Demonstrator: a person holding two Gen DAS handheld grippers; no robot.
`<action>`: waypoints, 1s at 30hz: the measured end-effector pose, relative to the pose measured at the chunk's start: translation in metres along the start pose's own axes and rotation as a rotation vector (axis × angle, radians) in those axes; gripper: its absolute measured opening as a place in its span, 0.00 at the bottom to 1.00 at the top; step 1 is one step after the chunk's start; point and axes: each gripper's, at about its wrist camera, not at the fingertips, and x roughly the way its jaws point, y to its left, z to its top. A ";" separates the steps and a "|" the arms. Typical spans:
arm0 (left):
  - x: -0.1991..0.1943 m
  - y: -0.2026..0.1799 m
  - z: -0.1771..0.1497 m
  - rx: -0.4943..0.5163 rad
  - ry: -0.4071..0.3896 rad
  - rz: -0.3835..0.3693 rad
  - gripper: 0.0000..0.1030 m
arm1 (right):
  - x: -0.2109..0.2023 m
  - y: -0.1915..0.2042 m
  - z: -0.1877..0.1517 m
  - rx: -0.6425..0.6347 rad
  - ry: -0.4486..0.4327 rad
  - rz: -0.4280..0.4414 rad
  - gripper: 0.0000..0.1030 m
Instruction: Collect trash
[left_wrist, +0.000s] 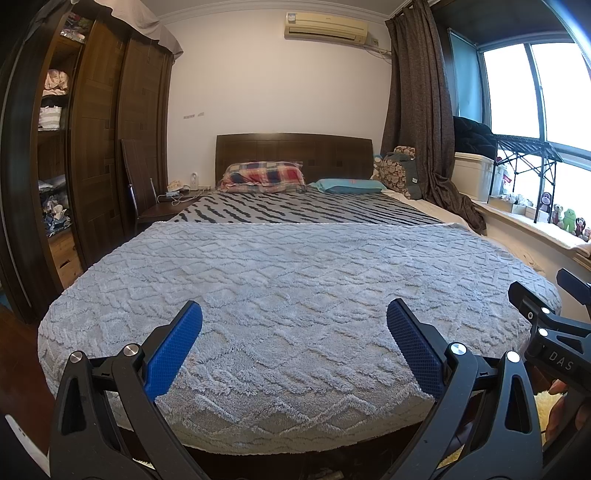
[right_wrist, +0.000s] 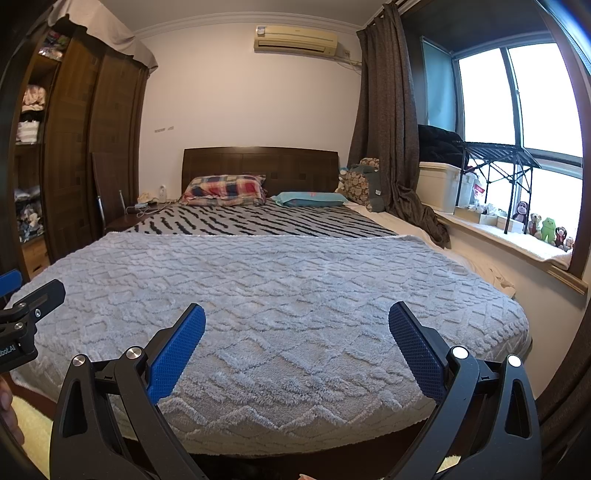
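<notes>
Both grippers spread wide, empty, at foot edge of bed.
Left gripper (left_wrist: 294, 347) and right gripper (right_wrist: 296, 347) hover over the grey blanket (left_wrist: 288, 295); no trash visible on it. Best scan the bed's edges and floor before committing to a grasp.

From my left wrist camera I look forward between the two spread blue fingers of the left claw (left_wrist: 294, 347), set low at the foot of the bed with the pale grey textured fleece blanket (left_wrist: 295, 295) and facing along it toward the dark wooden headboard (left_wrist: 293, 151) on the far wall. My right wrist camera sits just beside it at about the same height and faces the same way through the right claw (right_wrist: 296, 349), shifted toward the window side. Both views share the blanket (right_wrist: 273, 295), headboard (right_wrist: 260, 162), red-and-blue plaid pillow (left_wrist: 262, 176) (right_wrist: 225, 190), cream wall-mounted air conditioner (left_wrist: 325, 26) (right_wrist: 295, 38) and bright window (left_wrist: 532, 85) (right_wrist: 517, 96), and each catches the other claw's black frame at its edge.
</notes>
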 end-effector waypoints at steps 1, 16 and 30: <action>0.000 0.000 0.000 0.000 -0.001 -0.001 0.92 | 0.000 0.000 0.000 0.000 0.000 0.000 0.97; -0.001 0.000 -0.001 -0.003 0.000 0.003 0.92 | 0.001 0.001 -0.005 -0.004 0.006 0.002 0.97; -0.001 0.000 -0.001 -0.022 -0.003 0.035 0.92 | 0.000 0.000 -0.005 -0.002 0.008 -0.002 0.97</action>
